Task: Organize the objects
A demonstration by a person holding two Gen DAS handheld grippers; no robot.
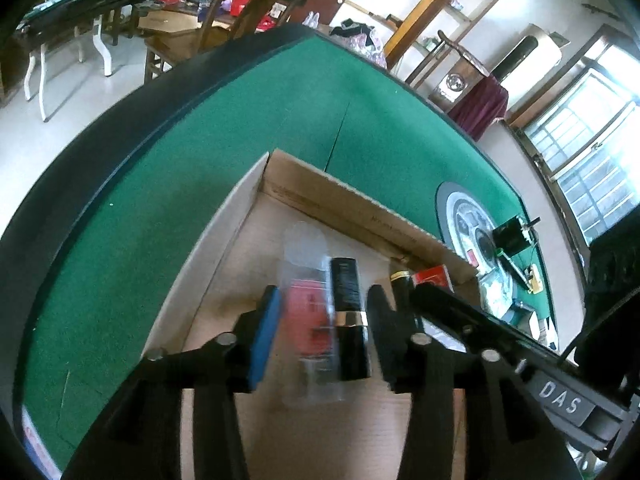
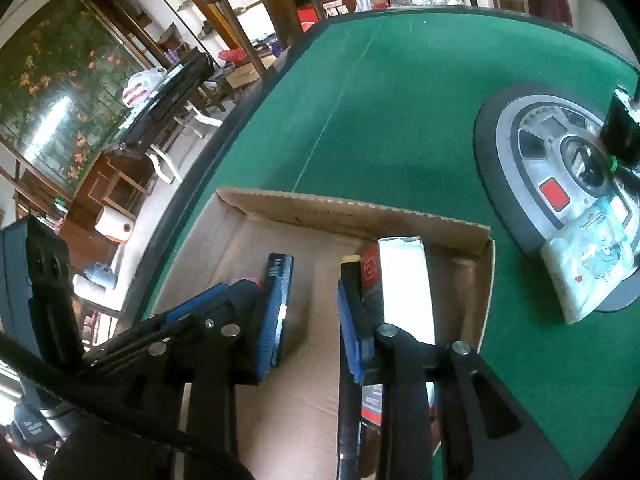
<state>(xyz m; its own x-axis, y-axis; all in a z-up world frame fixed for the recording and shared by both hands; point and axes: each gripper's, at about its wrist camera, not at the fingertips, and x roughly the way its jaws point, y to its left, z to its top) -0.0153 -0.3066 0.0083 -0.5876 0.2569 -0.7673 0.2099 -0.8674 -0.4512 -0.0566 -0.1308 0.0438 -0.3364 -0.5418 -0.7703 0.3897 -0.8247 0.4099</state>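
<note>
An open cardboard box (image 1: 344, 196) sits on the green felt table (image 1: 200, 152). In the left wrist view my left gripper (image 1: 322, 310) is open above the box floor, its fingers on either side of a black tube with a gold band (image 1: 350, 320) and a clear packet with a red label (image 1: 310, 320), touching neither. A black pen with a gold tip (image 1: 401, 288) and a red box (image 1: 434, 276) lie to the right. In the right wrist view my right gripper (image 2: 308, 312) is open and empty inside the box (image 2: 360, 210), between the black tube (image 2: 280, 276) and the red-and-white box (image 2: 400, 280).
A round grey and silver hub (image 2: 532, 148) sits in the table's middle, with a small black device (image 2: 622, 128) and a printed tissue pack (image 2: 588, 264) on it. Chairs, a side table and shelves stand beyond the table's edge.
</note>
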